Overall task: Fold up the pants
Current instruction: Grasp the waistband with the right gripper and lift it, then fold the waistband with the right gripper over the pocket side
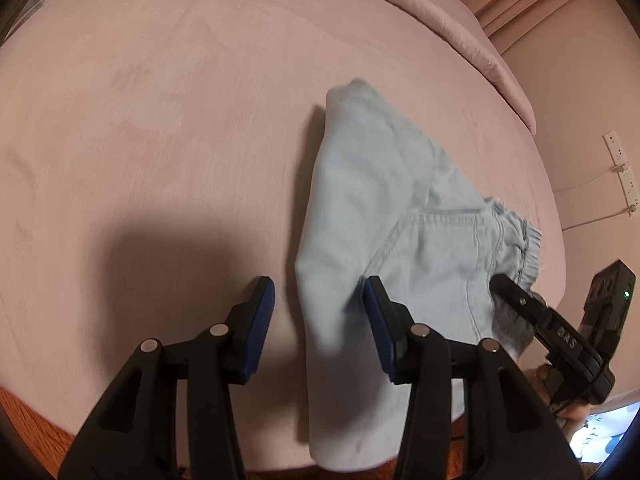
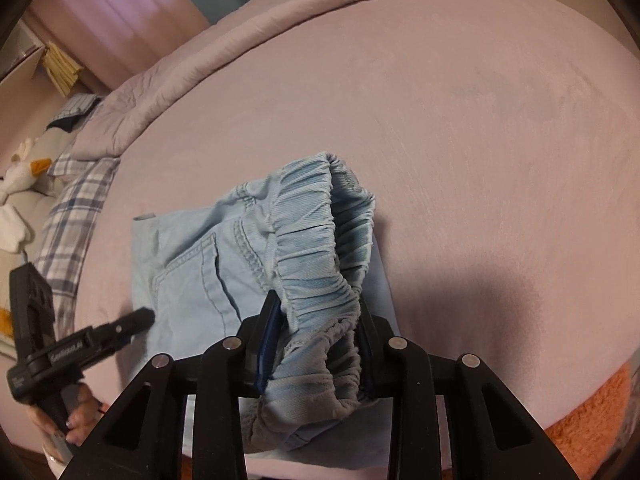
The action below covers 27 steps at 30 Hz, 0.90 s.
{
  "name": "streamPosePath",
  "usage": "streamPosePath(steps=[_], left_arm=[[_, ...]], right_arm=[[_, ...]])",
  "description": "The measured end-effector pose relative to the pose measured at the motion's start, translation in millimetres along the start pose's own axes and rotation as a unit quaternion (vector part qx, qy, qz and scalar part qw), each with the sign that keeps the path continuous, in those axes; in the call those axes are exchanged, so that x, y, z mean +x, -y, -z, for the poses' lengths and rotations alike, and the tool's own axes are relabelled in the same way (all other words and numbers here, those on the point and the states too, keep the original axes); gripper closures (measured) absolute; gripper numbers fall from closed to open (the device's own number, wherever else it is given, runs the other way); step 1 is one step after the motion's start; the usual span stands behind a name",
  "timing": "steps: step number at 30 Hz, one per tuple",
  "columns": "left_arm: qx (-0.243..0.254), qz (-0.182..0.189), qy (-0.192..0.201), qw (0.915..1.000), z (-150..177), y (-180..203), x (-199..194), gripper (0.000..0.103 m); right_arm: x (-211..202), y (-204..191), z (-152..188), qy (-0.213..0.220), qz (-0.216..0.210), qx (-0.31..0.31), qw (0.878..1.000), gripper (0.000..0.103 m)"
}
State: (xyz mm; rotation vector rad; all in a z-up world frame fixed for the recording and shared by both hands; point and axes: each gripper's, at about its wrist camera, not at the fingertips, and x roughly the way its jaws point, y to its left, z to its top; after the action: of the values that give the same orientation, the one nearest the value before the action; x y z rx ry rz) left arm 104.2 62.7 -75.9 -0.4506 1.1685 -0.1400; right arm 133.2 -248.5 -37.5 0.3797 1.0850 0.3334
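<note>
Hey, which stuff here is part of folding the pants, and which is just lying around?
Part of the job: light blue pants, right gripper clamping their waistband, open left gripper.

Lying around: plaid pillow, stuffed toy, folded quilt.

Pink bed [image 1: 160, 120], curtains [image 2: 120, 12], wall sockets [image 1: 618, 152]

One pair of pants [image 1: 384, 216] lies on one bed [image 1: 160, 120]. Two grippers show: the left gripper [image 1: 320, 308], with two fingers standing apart, and the right gripper [image 2: 316, 336], with two fingers closed on the pants' one waistband [image 2: 316, 248]. One pocket [image 2: 188, 276] shows on the pants. One folded quilt [image 2: 240, 40] lies along the bed's far edge. One plaid pillow [image 2: 76, 216] and one plush toy [image 2: 24, 172] sit at the side. Two wall sockets [image 1: 618, 168] are visible.
</note>
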Motion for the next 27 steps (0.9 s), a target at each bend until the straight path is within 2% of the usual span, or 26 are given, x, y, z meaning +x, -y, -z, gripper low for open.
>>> streamPosePath(steps=[2,4,9,12,14,16,19,21,22,23,25,27], left_arm=[[-0.001,0.002,-0.004,1.0000,25.6,-1.5,-9.3,0.055],[0.005,0.004,0.002,1.0000,36.7,-0.4,-13.7,0.055],[-0.003,0.022,-0.009,0.9997,49.1,-5.3,-18.9,0.051],[-0.005,0.031,-0.021,0.9993,54.7,-0.9,-18.1,0.044],[0.001,0.031,-0.024,0.9992,60.9,5.4,-18.0,0.041],[0.007,0.029,-0.028,0.9992,63.6,10.8,-18.6,0.040],[0.011,0.036,-0.039,0.9985,61.3,15.7,-23.8,0.038],[0.026,0.033,-0.025,0.9988,53.7,20.5,-29.8,0.023],[0.031,0.024,-0.004,0.9992,49.4,22.1,-34.7,0.019],[0.033,0.015,0.014,0.9992,45.7,23.0,-37.5,0.014],[0.034,0.006,0.033,0.9989,39.6,22.4,-38.6,0.013],[0.028,0.021,0.023,0.9991,30.1,20.5,-27.7,0.013]], right_arm=[[-1.5,1.6,0.5,0.001,0.000,-0.003,1.000,0.072],[-2.2,4.3,0.2,-0.001,0.000,-0.005,1.000,0.072],[-5.1,4.0,-1.9,-0.012,0.013,-0.013,1.000,0.068],[-8.2,-2.4,0.3,-0.014,0.048,-0.037,0.998,0.056],[-10.6,-5.4,3.0,-0.013,0.082,-0.054,0.995,0.041],[-13.7,-5.7,6.6,-0.015,0.102,-0.067,0.992,0.040],[-18.7,-1.3,7.4,-0.025,0.100,-0.069,0.992,0.034],[-25.6,1.4,4.4,-0.025,0.088,-0.064,0.994,0.034],[-29.2,2.4,2.6,-0.023,0.079,-0.064,0.995,0.029],[-34.2,2.7,-0.3,-0.017,0.068,-0.065,0.995,0.018],[-39.4,2.9,-3.6,-0.004,0.058,-0.069,0.996,0.011],[-38.1,4.8,-7.7,-0.001,0.041,-0.066,0.997,0.011]])
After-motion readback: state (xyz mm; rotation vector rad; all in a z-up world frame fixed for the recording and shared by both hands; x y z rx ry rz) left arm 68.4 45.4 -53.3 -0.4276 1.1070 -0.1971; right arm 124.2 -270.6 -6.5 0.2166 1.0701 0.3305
